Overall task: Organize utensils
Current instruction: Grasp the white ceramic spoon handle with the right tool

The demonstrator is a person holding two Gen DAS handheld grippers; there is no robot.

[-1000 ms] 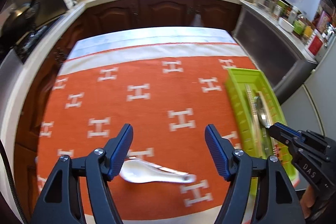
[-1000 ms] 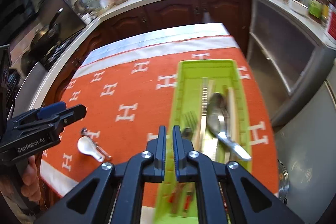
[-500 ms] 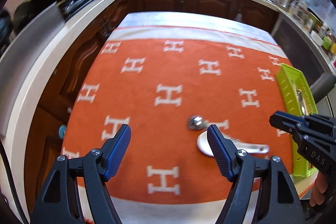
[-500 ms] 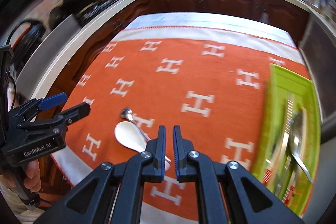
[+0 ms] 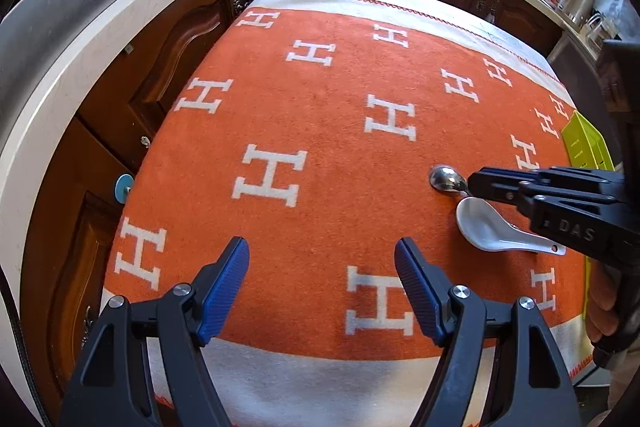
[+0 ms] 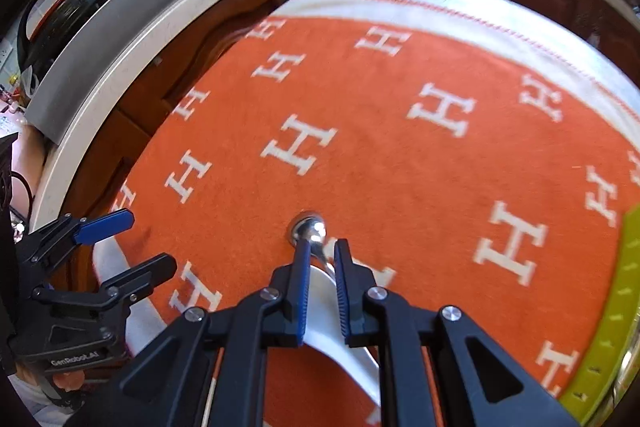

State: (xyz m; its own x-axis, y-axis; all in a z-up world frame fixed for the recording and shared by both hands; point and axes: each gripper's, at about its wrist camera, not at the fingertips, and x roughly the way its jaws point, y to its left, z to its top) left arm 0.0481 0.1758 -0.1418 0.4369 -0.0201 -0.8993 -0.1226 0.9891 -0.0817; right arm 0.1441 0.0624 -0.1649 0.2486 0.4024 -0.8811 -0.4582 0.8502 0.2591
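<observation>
Both tongs (image 5: 322, 293) (image 6: 320, 259) tilted down — apart.

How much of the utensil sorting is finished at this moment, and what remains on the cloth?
Done: cannot tell; only an edge of the green tray shows. In hand: nothing yet; the right gripper, jaws opening, straddles the metal spoon. Left: that spoon and the white ceramic spoon. The left gripper is open, empty.

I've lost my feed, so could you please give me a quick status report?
Left gripper open, empty. Right gripper opening over the metal spoon, nothing held. White spoon lies right beside it. Green tray at the cloth's edge.
</observation>
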